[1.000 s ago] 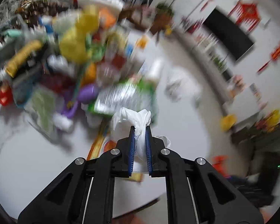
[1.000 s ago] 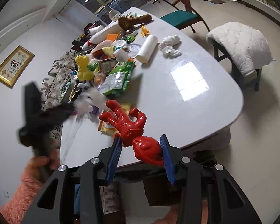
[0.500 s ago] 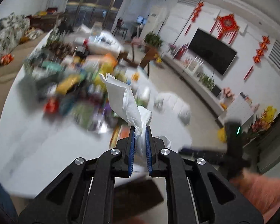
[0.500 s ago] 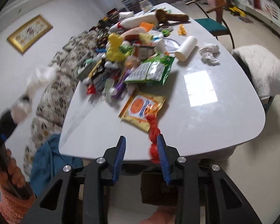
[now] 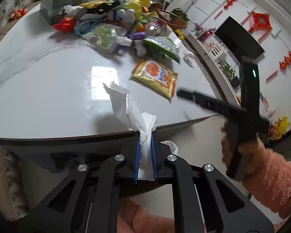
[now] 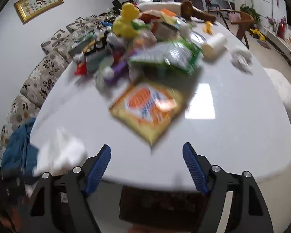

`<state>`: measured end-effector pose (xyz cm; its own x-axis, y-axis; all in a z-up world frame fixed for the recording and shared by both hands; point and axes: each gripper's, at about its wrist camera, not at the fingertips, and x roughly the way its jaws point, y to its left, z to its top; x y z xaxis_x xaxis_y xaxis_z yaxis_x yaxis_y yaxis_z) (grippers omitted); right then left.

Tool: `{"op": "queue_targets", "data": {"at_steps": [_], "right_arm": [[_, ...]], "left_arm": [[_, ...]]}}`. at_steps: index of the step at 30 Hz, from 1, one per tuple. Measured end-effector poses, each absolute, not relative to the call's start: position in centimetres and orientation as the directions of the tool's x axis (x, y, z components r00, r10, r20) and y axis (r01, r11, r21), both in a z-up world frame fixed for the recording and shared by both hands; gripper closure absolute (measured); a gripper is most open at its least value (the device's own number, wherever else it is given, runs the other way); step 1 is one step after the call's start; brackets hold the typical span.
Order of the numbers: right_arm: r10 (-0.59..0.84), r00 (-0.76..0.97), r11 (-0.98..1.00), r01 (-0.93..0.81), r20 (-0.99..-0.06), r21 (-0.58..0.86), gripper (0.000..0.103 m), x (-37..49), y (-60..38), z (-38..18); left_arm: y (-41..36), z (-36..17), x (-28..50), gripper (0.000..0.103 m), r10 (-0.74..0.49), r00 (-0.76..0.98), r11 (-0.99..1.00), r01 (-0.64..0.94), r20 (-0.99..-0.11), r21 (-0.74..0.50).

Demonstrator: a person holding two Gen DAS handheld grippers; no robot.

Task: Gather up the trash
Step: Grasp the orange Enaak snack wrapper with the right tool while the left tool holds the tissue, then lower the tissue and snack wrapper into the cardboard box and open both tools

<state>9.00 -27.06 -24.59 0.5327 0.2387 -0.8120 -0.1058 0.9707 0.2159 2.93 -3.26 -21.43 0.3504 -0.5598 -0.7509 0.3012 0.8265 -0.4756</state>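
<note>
Glossy marble-look table (image 5: 38,89), crinkled white paper tissue (image 5: 133,114), shiny foil packet (image 5: 155,76).

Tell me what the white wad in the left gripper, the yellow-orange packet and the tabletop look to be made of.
White wad, pinched in the shut left gripper: soft tissue paper, matte, creased with ragged edges.
Yellow-orange packet: probably plastic film, glossy, printed, with crimped edges.
Tabletop: glossy white with faint grey veins and a sharp light reflection; marble or a marble-look surface, cannot tell which.

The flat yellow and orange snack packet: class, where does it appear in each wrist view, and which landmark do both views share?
Left wrist view: flat yellow and orange snack packet right of centre, on the white table.
Right wrist view: packet at centre, blurred.
Shared landmark: green snack bag just beyond it.
</note>
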Motion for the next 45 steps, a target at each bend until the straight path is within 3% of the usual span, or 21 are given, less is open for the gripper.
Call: {"op": "queue_targets", "data": {"at_steps": [2, 8, 13, 15, 16, 19, 20, 22, 28, 33, 40, 45], "right_arm": [[0.207, 0.514, 0.978, -0.139, -0.832, 0.158, 0.009, 11.0, -25.6, -24.8], [0.078, 0.472, 0.931, -0.349, -0.878, -0.106, 0.005, 15.5, -22.1, -26.7], [0.145, 0.343, 0.909, -0.417, -0.928, -0.012, 0.005, 17.9, -23.3, -28.5], [0.144, 0.344, 0.918, -0.396, -0.928, -0.005, 0.023, 18.0, -23.6, -27.7], [0.157, 0.337, 0.926, -0.377, -0.928, 0.02, 0.044, 17.8, -23.9, -27.2], [0.189, 0.312, 0.939, -0.335, -0.931, 0.078, 0.063, 17.1, -24.8, -26.2], [0.207, 0.312, 0.943, -0.315, -0.927, 0.104, 0.073, 16.7, -25.2, -25.7], [0.249, 0.323, 0.945, -0.288, -0.913, 0.156, 0.079, 15.7, -26.1, -24.6], [0.375, 0.368, 0.918, -0.277, -0.851, 0.284, 0.081, 11.0, -27.6, -21.0], [0.478, 0.308, 0.872, -0.279, -0.823, 0.402, 0.081, 4.8, -28.0, -20.8], [0.454, 0.146, 0.888, -0.157, -0.879, 0.432, 0.081, -1.6, -28.2, -30.6], [0.42, 0.068, 0.907, -0.004, -0.905, 0.421, 0.081, -2.5, -29.1, -42.3]], "left_arm": [[-2.7, -21.6, 3.4, 0.093, -0.566, 0.359, 0.824, 0.281, -0.742, -0.492], [-1.0, -20.9, 2.1, 0.093, -0.577, 0.362, 0.817, 0.267, -0.733, -0.511], [-0.2, -21.1, 1.7, 0.093, -0.59, 0.359, 0.808, 0.249, -0.724, -0.535], [-0.1, -21.0, 1.7, 0.093, -0.592, 0.362, 0.806, 0.249, -0.72, -0.537], [-0.1, -20.9, 1.8, 0.093, -0.593, 0.361, 0.805, 0.251, -0.719, -0.538], [-0.1, -20.8, 1.8, 0.093, -0.596, 0.352, 0.803, 0.263, -0.722, -0.535], [-0.2, -20.7, 1.8, 0.093, -0.592, 0.349, 0.806, 0.266, -0.726, -0.529], [-0.1, -20.6, 1.8, 0.093, -0.596, 0.341, 0.803, 0.269, -0.727, -0.532], [-0.9, -19.8, 0.7, 0.093, -0.621, 0.302, 0.779, 0.336, -0.723, -0.529], [-2.1, -20.2, -1.4, 0.093, -0.655, 0.208, 0.732, 0.416, -0.727, -0.54], [-4.2, -27.9, -3.0, 0.093, -0.621, 0.057, 0.735, 0.388, -0.781, -0.556], [-6.7, -39.3, -2.6, 0.093, -0.553, -0.058, 0.777, 0.325, -0.831, -0.539]]}}
